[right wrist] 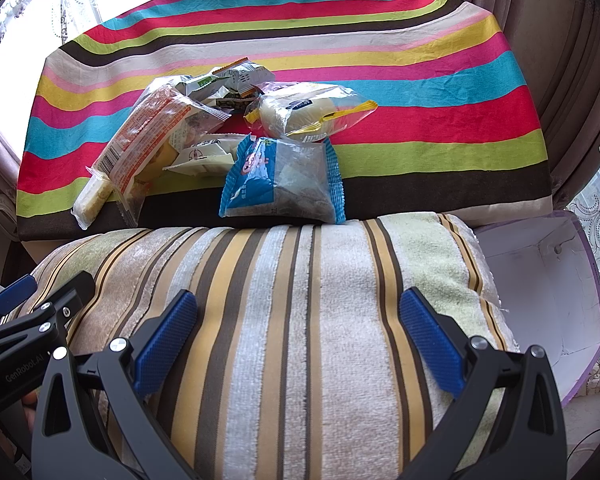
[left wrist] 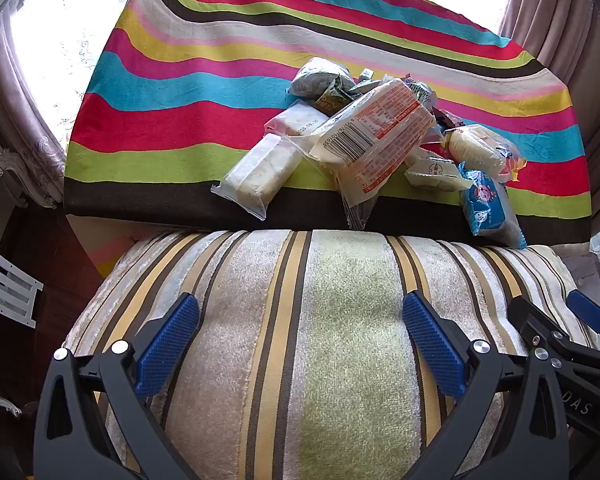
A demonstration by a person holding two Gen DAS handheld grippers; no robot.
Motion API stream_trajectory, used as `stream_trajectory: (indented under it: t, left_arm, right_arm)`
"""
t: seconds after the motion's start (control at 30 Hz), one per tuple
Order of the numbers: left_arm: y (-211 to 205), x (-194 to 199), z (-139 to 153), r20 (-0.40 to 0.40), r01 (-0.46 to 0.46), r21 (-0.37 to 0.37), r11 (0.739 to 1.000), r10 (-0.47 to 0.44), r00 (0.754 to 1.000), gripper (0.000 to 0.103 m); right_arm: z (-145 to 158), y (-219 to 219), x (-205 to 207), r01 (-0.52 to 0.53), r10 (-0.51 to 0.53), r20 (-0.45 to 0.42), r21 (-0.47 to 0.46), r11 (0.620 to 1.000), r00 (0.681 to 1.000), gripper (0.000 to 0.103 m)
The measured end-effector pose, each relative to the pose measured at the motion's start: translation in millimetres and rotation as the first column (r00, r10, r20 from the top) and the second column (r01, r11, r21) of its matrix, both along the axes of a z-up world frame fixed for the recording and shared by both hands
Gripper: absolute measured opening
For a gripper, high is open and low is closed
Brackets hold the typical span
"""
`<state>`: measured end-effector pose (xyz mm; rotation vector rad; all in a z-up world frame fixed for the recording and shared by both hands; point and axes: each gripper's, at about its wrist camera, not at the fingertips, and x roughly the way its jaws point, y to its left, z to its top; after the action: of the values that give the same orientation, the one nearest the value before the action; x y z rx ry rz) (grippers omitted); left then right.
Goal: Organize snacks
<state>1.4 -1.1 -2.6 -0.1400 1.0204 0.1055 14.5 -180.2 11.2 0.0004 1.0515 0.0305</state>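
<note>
Because the snack packets (left wrist: 372, 136) lie in a loose, overlapping heap on the striped cloth of the table (left wrist: 172, 80), with the blue packet (right wrist: 284, 180) and a clear-wrapped bar (left wrist: 256, 172) reaching the near edge, a careless pull on one could drag its neighbours off onto the striped towel (left wrist: 320, 340) below. Slick film wrappers may also slip or crush under the pads. Both the left hand-held gripper (left wrist: 300, 344) and the right hand-held gripper (right wrist: 296, 340) hang wide open and empty above the towel, well short of the heap; the open box (right wrist: 540, 280) sits at the right.
</note>
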Motion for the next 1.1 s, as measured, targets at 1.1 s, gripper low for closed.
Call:
stream_trajectory:
  t: [1.1]
  left_arm:
    - [1.1, -3.1, 5.7, 0.033, -0.010, 0.000, 1.000, 0.010, 0.999, 0.097]
  right_arm:
    - [-2.7, 1.5, -5.9, -0.002, 0.002, -0.001, 0.014, 1.000, 1.000, 0.102]
